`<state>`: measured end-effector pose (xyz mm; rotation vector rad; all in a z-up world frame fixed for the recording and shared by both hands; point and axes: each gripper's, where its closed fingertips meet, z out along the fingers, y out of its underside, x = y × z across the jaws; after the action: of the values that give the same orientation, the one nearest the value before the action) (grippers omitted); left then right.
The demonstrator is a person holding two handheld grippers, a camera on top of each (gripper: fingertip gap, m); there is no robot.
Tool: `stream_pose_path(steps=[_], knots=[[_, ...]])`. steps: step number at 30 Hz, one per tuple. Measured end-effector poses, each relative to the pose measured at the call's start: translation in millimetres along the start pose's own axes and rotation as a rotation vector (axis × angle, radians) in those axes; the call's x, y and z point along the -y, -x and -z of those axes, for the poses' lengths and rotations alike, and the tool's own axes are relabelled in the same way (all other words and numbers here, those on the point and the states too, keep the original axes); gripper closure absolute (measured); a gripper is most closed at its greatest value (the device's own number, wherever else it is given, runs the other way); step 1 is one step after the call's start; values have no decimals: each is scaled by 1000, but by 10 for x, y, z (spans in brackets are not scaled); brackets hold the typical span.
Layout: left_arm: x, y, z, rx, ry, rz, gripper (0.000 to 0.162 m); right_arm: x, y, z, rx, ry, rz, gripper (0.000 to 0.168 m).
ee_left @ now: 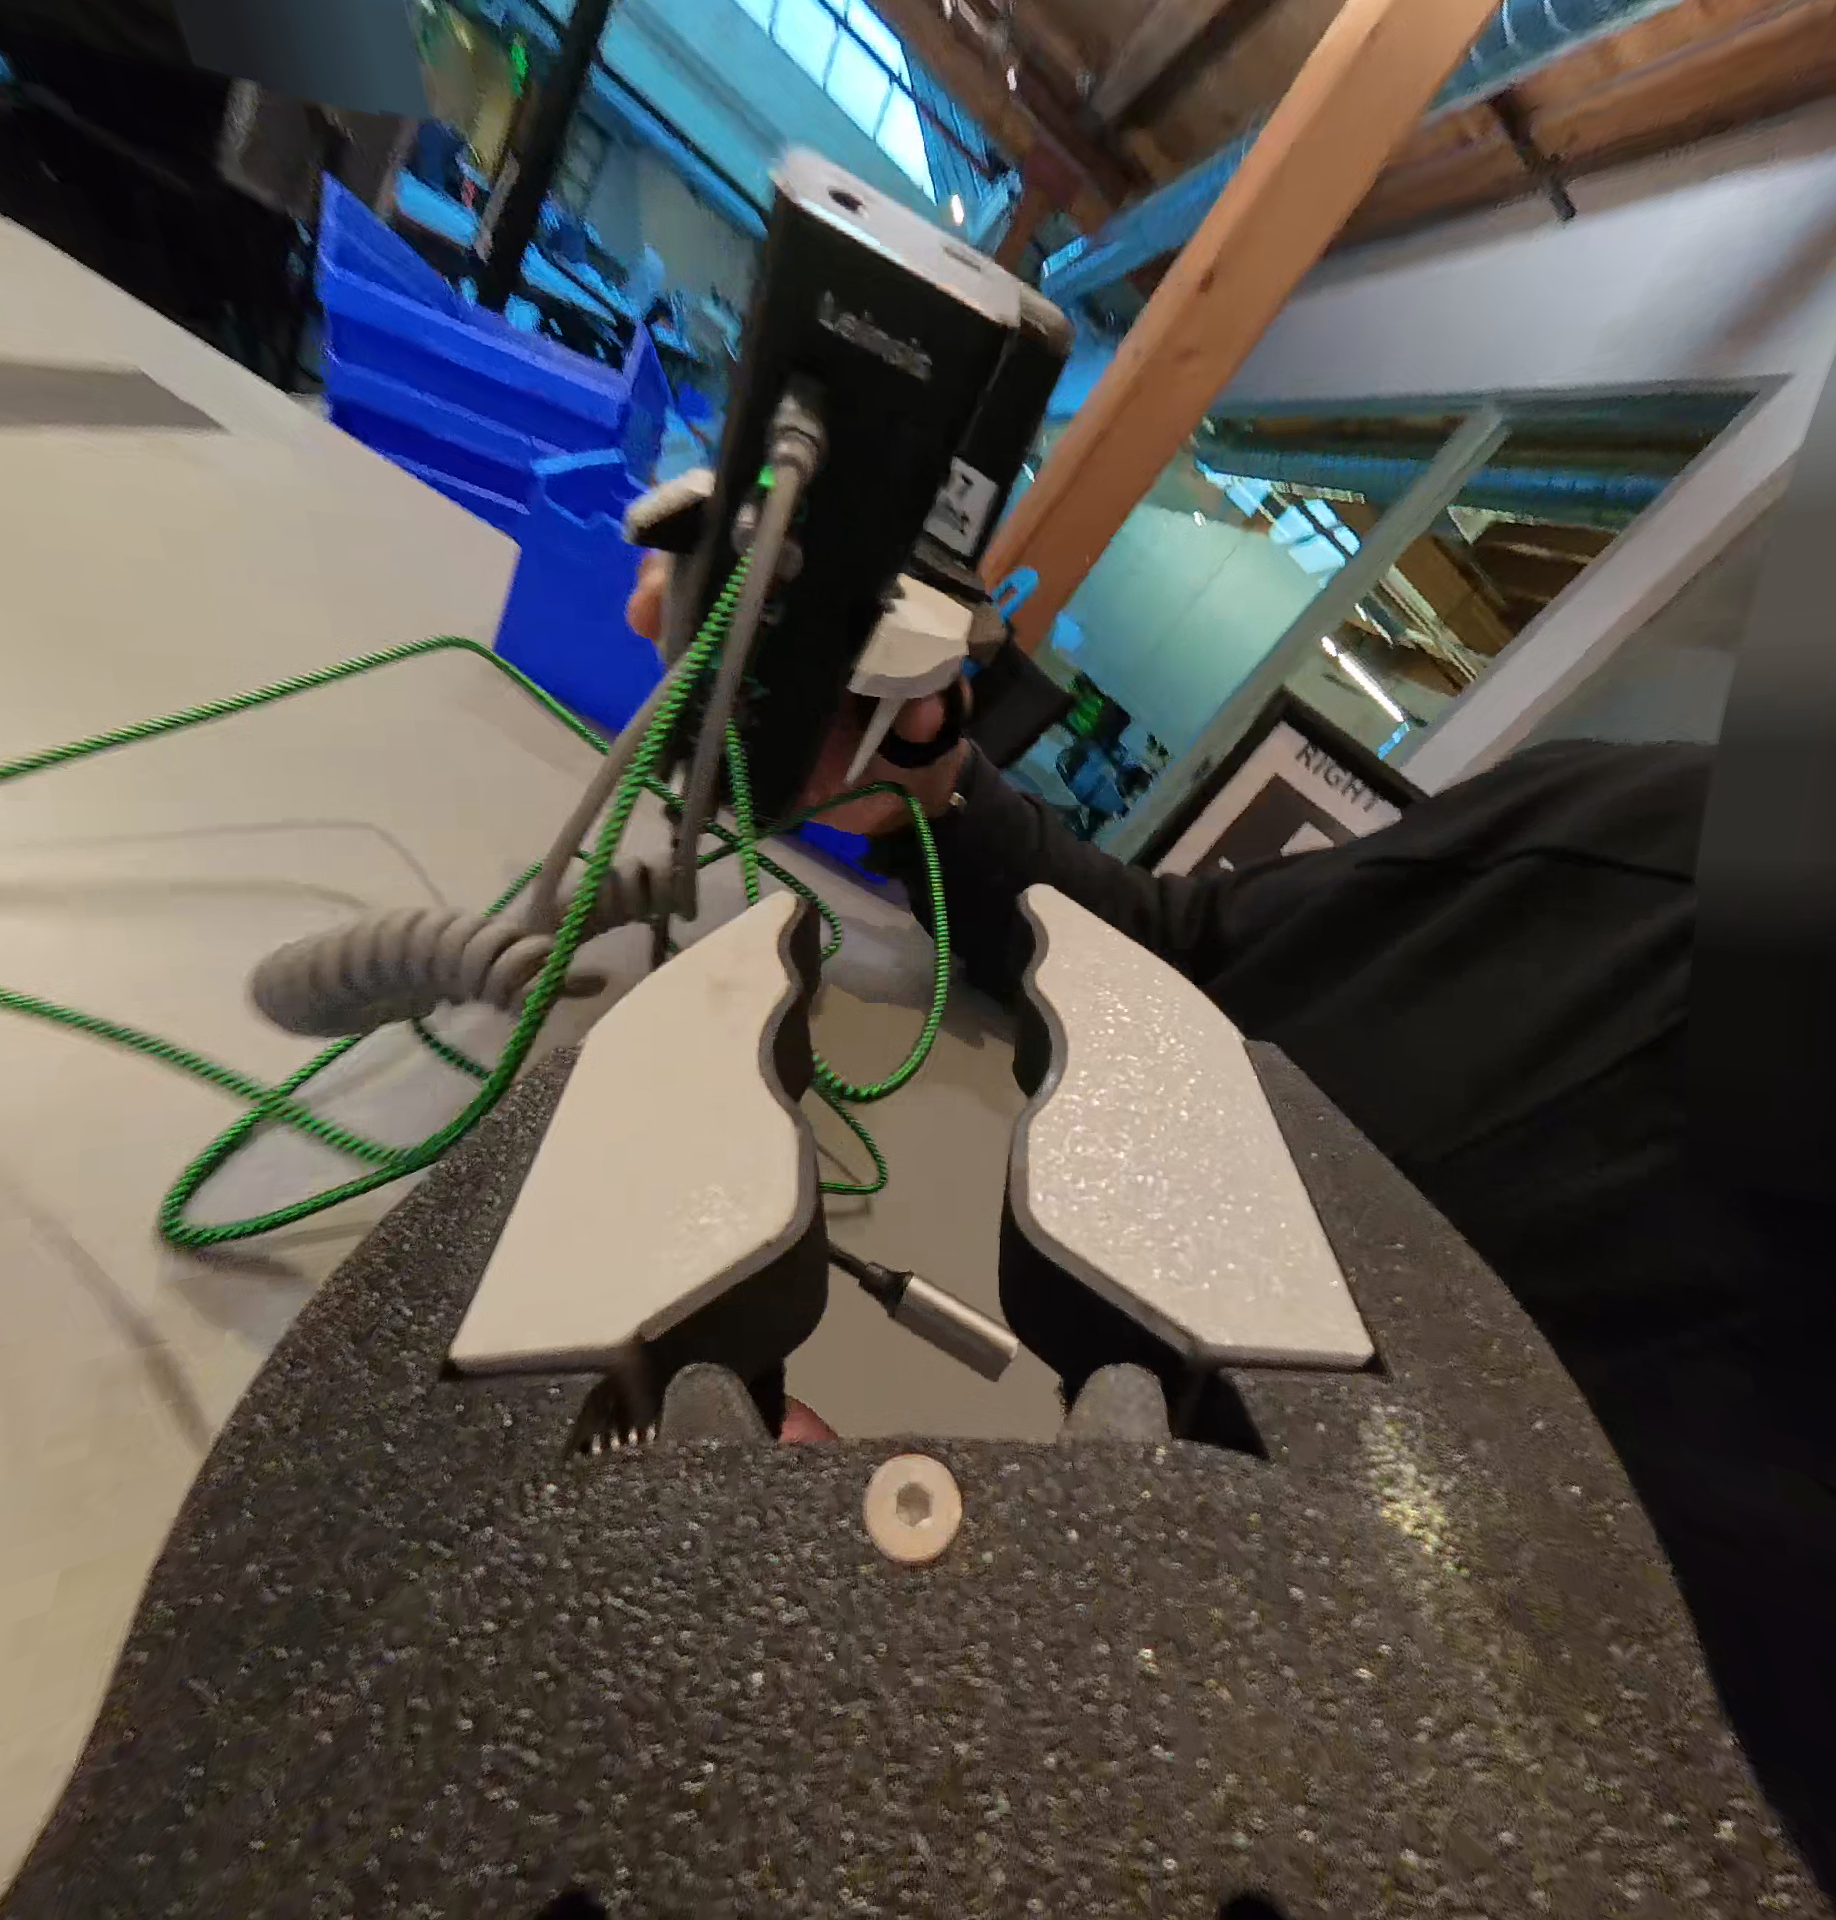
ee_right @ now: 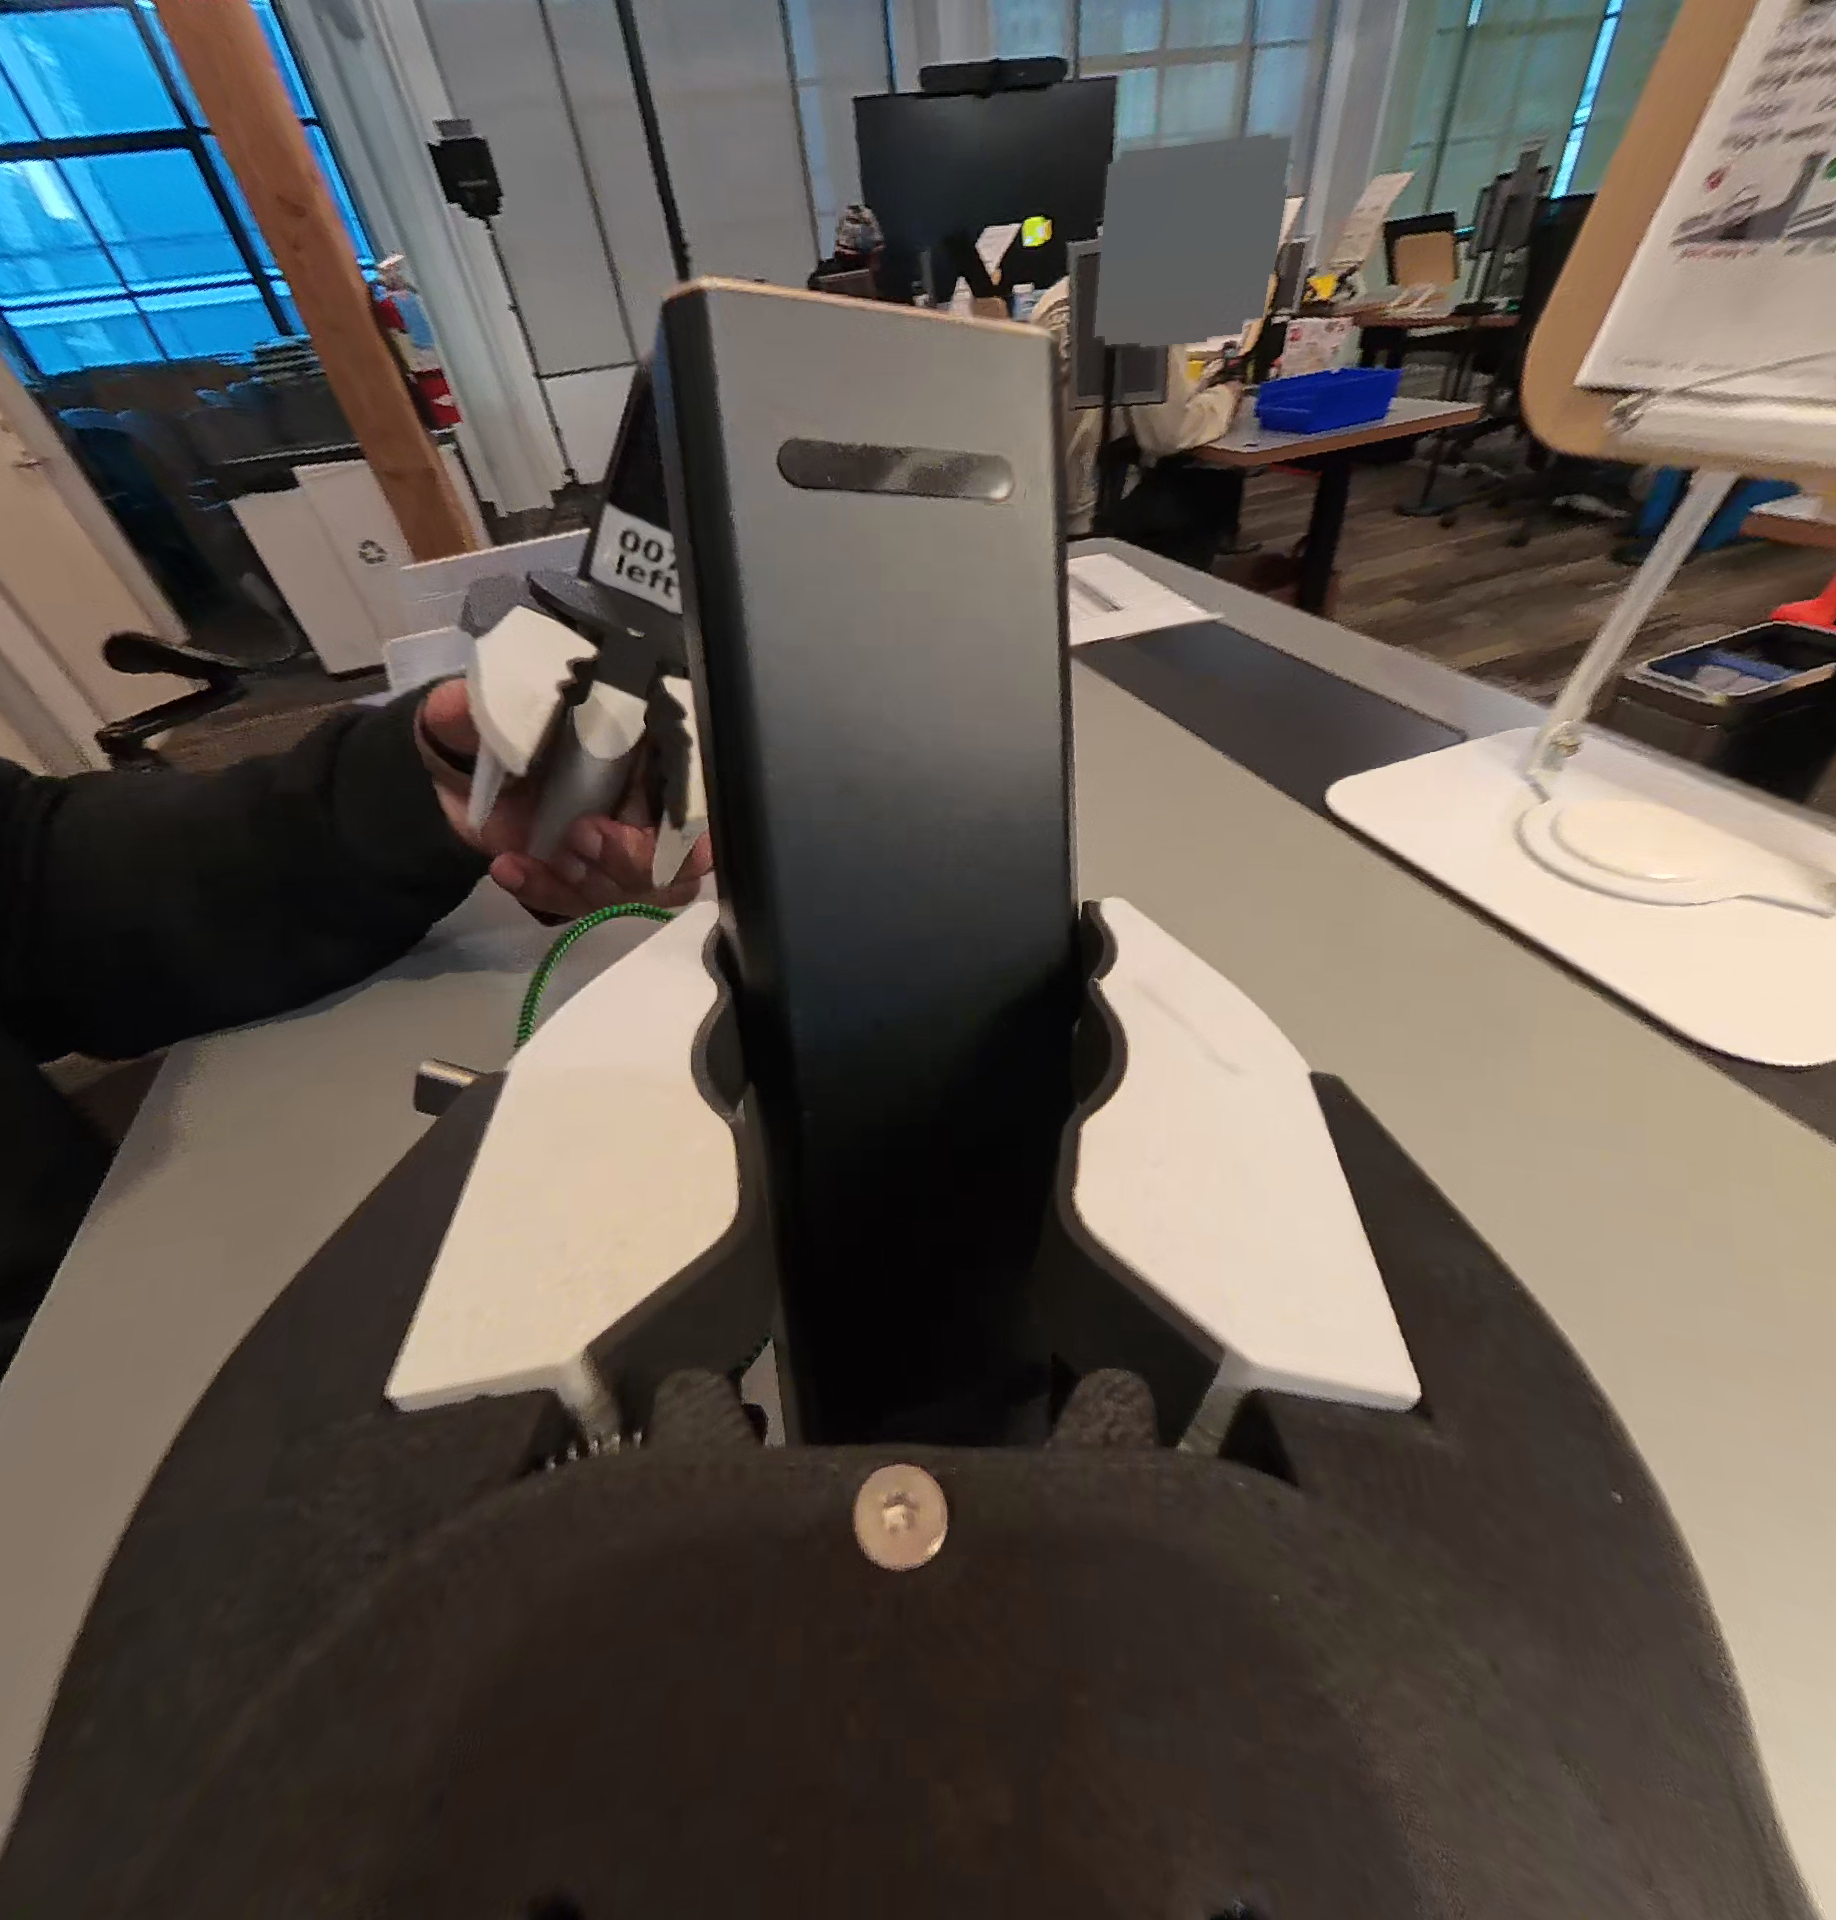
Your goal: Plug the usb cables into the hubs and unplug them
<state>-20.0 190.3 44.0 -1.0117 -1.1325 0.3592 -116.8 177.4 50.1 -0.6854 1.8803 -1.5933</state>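
Our right gripper (ee_right: 901, 997) clamps the black USB hub (ee_right: 872, 810) upright above the grey table (ee_right: 1361, 1091); our left gripper (ee_left: 919, 1023) hangs released near green braided cable (ee_left: 394, 1143).

In the right wrist view the black hub (ee_right: 883, 831) stands clamped in front of the camera and hides most of the left gripper (ee_right: 581, 748) and the desk's (ee_right: 1309, 1039) middle. Only a short arc of the green braided cable (ee_right: 561, 961) shows beside it. In the left wrist view that cable (ee_left: 270, 1132) runs off the left edge, and the coiled grey cable (ee_left: 394, 971) is blurred.
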Motion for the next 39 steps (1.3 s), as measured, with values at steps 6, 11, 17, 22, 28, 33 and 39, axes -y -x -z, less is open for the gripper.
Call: stream_pose_path(steps=[6,11,17,22,28,33,39], knots=[[248,267,363,90,-208,49,129,494,-9,297,-147,-20,38,108],[220,429,420,109,-247,127,130,947,-19,687,-262,-53,46,108],[66,491,312,132,-171,141,130,1402,-141,1394,-331,-107,62,108],[16,506,276,136,-148,144,130,1678,-386,2257,-405,-198,27,108],[-52,587,268,137,-140,176,131,1551,-908,3263,-526,-289,-76,108],[-118,651,263,143,-125,196,131,857,-1421,3682,-643,-83,-165,108],[-181,699,239,146,-102,214,131,-97,-1738,3634,-705,286,-302,107]])
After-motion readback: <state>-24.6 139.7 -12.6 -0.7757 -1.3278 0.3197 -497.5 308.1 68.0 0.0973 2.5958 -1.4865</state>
